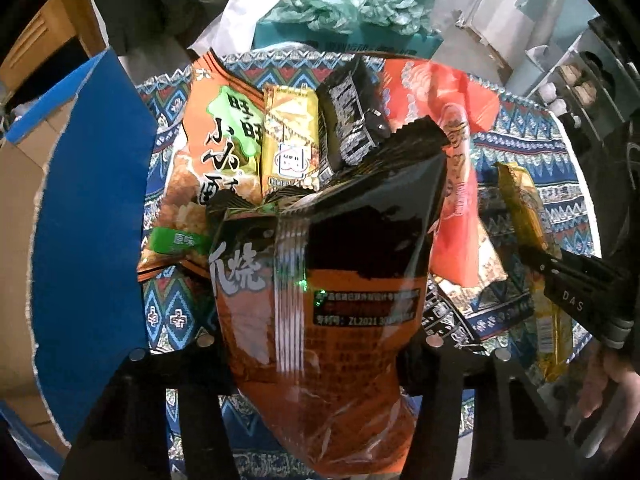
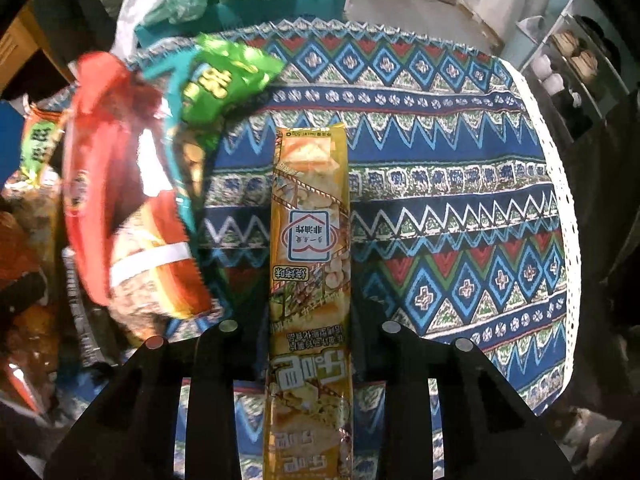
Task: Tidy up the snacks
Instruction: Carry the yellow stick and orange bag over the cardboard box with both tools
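Progress: early | left gripper (image 1: 320, 360) fingers gripped black-orange bag (image 1: 340, 280) above bench (image 1: 560, 200) | right gripper (image 2: 310, 360) fingers clamped yellow packet (image 2: 310, 240) | left: snack pile (image 1: 288, 128) unsorted at far-left.

The worktop cloth (image 2: 440, 208) runs in bands of blue, white, red and green zigzags and diamonds, edged in white lace. The long packet (image 2: 310, 240) is golden yellow with a white-and-red badge. The big bag (image 1: 340, 280) is black above, orange below. Beside it lie an orange-and-green bag (image 1: 212, 148), a black packet (image 1: 352, 120) and a red bag (image 2: 120, 184). A green bag (image 2: 224, 76) carries yellow lettering.
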`<state>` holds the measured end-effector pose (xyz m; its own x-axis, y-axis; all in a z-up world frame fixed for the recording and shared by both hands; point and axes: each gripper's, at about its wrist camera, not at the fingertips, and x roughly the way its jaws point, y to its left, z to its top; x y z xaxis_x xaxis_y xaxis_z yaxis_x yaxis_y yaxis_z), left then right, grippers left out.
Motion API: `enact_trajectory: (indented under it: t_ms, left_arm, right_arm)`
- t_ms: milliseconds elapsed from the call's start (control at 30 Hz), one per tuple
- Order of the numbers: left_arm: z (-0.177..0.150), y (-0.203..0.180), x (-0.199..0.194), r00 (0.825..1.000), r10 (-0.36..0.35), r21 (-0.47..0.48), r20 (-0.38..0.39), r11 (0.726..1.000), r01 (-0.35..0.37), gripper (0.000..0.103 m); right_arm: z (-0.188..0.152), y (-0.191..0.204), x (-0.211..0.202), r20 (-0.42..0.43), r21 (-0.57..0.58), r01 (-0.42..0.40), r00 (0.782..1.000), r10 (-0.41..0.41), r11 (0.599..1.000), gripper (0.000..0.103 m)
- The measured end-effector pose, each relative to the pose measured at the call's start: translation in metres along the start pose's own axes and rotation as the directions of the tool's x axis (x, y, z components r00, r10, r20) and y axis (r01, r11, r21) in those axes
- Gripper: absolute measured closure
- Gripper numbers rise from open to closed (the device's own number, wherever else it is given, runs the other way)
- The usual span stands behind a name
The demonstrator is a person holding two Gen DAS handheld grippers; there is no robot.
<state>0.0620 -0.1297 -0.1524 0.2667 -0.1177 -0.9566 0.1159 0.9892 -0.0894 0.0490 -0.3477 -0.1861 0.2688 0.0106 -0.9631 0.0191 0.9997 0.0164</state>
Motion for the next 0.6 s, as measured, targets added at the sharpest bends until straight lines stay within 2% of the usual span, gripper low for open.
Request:
enact_trajectory:
  t_ms: [367, 600]
  left_arm:
    - [0.000, 0.004, -0.042, 0.995, -0.005, 0.024, 0.100, 1.000, 0.002, 0.045]
    - [0.004, 0.016, -0.068, 0.989, -0.017, 0.012, 0.145, 1.000, 0.015, 0.045]
  right_arm:
    - [0.000, 0.016, -0.061, 0.075, -0.013, -0.065, 0.995, 0.065, 0.998, 0.072]
    - [0.011, 0.031, -0.082, 0.107, -0.028, -0.098, 0.989, 0.100, 0.995, 0.072]
